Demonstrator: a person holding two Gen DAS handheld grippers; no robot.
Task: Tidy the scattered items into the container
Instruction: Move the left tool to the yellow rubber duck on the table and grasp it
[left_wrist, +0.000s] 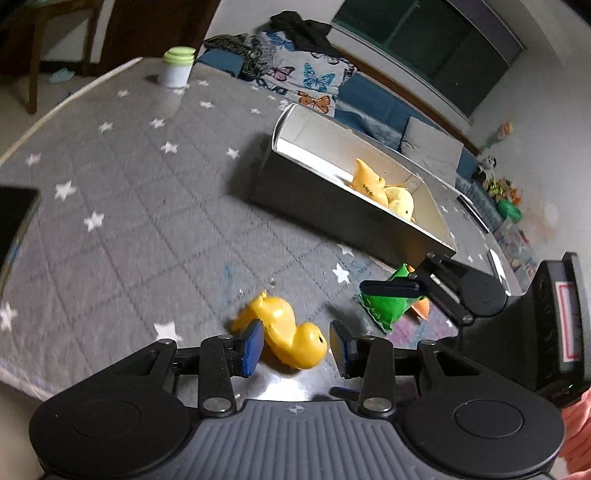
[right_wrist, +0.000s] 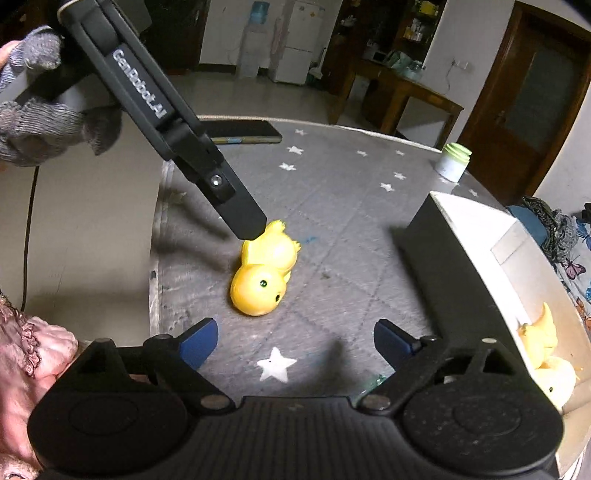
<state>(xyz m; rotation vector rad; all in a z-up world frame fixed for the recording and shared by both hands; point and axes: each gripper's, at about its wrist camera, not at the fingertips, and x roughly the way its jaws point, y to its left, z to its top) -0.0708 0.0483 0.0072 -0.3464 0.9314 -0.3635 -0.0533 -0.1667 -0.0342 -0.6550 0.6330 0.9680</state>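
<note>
A yellow toy duck lies on its side on the grey star-patterned cloth, between the blue pads of my open left gripper; it also shows in the right wrist view, with the left gripper coming down on its tail end. My right gripper is open and empty, above the cloth short of the duck; it shows in the left wrist view above a green packet. The metal box holds two yellow ducks; it shows in the right wrist view too.
A white jar with a green lid stands at the far table edge. A dark flat tablet lies at the table's edge. An orange item peeks out beside the green packet. A sofa with a butterfly blanket is behind the table.
</note>
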